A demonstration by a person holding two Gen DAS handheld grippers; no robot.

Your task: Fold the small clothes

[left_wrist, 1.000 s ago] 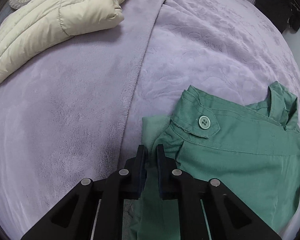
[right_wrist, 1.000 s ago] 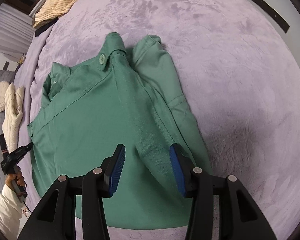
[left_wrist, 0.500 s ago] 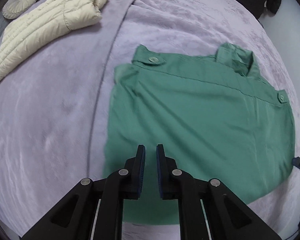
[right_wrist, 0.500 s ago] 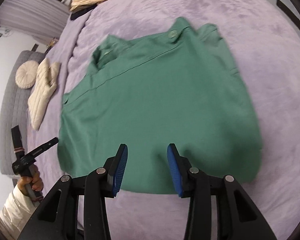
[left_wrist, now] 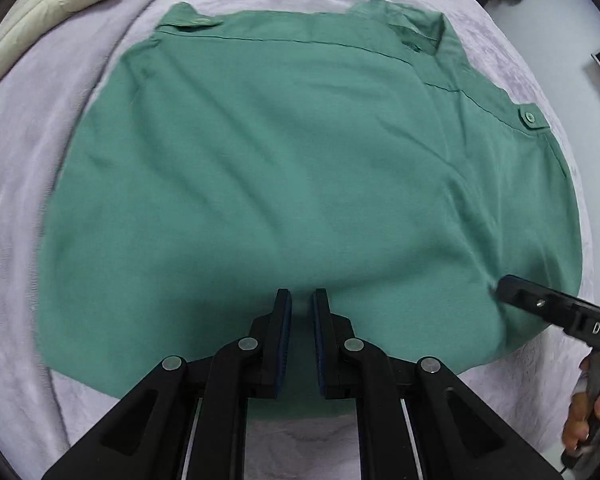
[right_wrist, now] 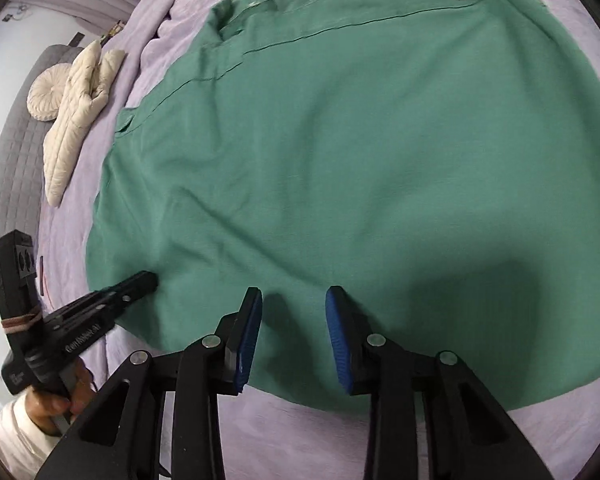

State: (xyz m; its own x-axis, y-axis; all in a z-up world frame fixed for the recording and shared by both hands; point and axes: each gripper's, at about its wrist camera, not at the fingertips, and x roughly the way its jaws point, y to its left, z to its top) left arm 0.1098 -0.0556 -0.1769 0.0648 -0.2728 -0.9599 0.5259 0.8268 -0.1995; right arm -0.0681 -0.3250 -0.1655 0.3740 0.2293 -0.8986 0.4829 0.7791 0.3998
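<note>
From the left wrist camera, a green shirt (left_wrist: 300, 184) of smooth woven cloth lies spread flat on a lilac bedspread (left_wrist: 16, 184) with a soft, plush nap and a faint embossed pattern. The shirt's far edge carries a straight stitched seam, a crumpled collar (left_wrist: 412, 28) and two buttoned shoulder tabs (left_wrist: 530, 117), each with a round green button; shallow creases run diagonally across the fabric toward the near right. The left gripper (left_wrist: 300, 304), black angular plastic with ribbed dark blue pads, has its jaws drawn nearly together with only a thin slot between them, and its tips stand over the shirt's near hem; whether any cloth is nipped there cannot be told. At the right edge the right gripper's black finger touches the shirt where the folds gather, with a hand (left_wrist: 588, 412) on its handle below. A cream quilted jacket (left_wrist: 52, 4), puffy and channel-stitched, lies at the far left corner. From the right wrist camera the same shirt fills most of the view, its collar and tabs at the far edge, its near hem curving just under the right gripper (right_wrist: 294, 308). That gripper's bright blue ribbed pads are parted and closing, with bare cloth lying beneath the gap and neither pad pressing on it. At the left the left gripper's narrow black tip rests at the shirt's hem, held by a hand in a pale sleeve (right_wrist: 8, 436). Beyond lie the quilted jacket and a round, pleated cream cushion (right_wrist: 46, 94) on a grey quilted sofa (right_wrist: 12, 160).
</note>
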